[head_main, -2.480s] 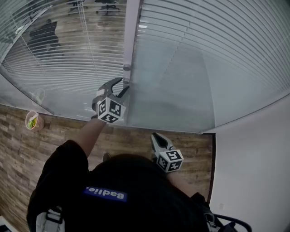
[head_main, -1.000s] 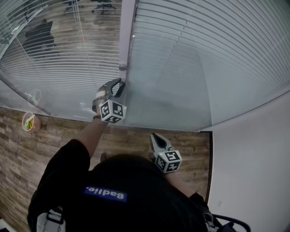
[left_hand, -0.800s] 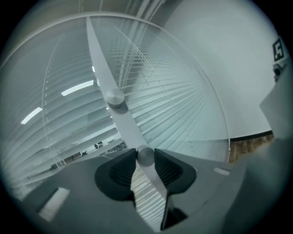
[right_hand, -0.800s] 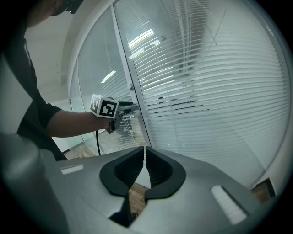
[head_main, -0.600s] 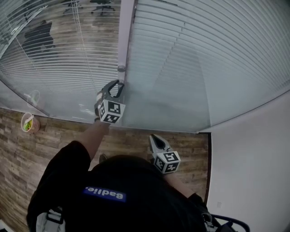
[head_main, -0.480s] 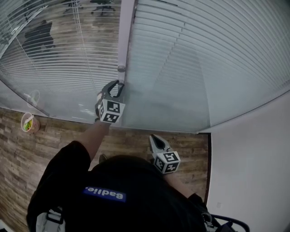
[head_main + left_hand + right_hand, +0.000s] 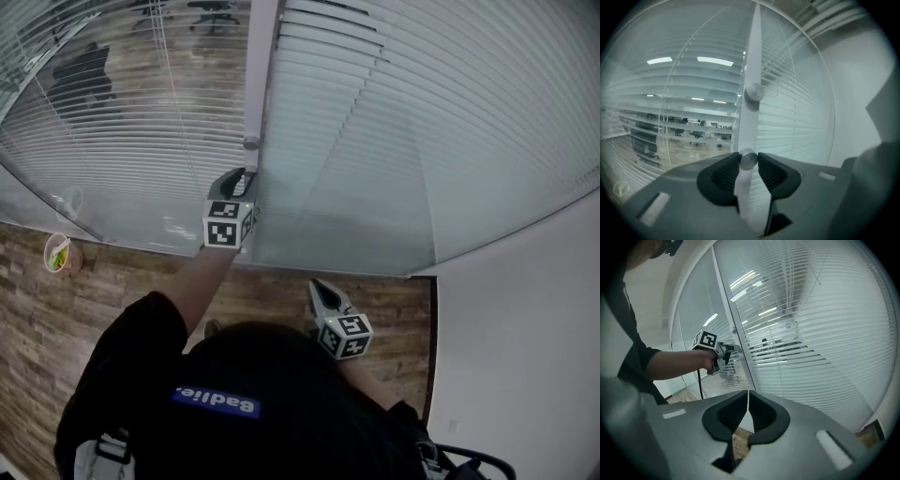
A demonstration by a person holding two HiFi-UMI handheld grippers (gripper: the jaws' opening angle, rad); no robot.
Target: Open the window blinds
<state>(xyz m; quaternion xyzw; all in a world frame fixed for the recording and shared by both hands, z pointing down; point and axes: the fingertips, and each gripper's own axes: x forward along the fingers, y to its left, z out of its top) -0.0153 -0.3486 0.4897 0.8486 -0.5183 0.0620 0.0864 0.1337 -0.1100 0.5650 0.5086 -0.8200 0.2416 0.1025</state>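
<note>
The left gripper (image 7: pixel 242 175) is raised at the middle of the head view, up against the pale vertical frame post (image 7: pixel 258 75) that divides two glazed panels. In the left gripper view its black ribbed jaws are clamped on a small round metal knob (image 7: pixel 748 160) on that post, one pad on each side. A second knob (image 7: pixel 753 92) sits higher on the same post.

The window blinds (image 7: pixel 422 112) fill the upper half of the head view. The slats right of the post look nearly flat to the glass. The slats of the left panel (image 7: pixel 112 131) let a room with office chairs show through.

The right gripper (image 7: pixel 316 283) hangs low, right of centre and well apart from the glass. Its jaws meet at the tips with nothing between them.

Each gripper's cube carries black-and-white square markers, with no letters on them. A blue patch (image 7: pixel 217 401) with white lettering sits on the person's black top. At the left edge a cup (image 7: pixel 62 253) with something green and yellow inside stands on the wood-pattern floor (image 7: pixel 281 295)
</note>
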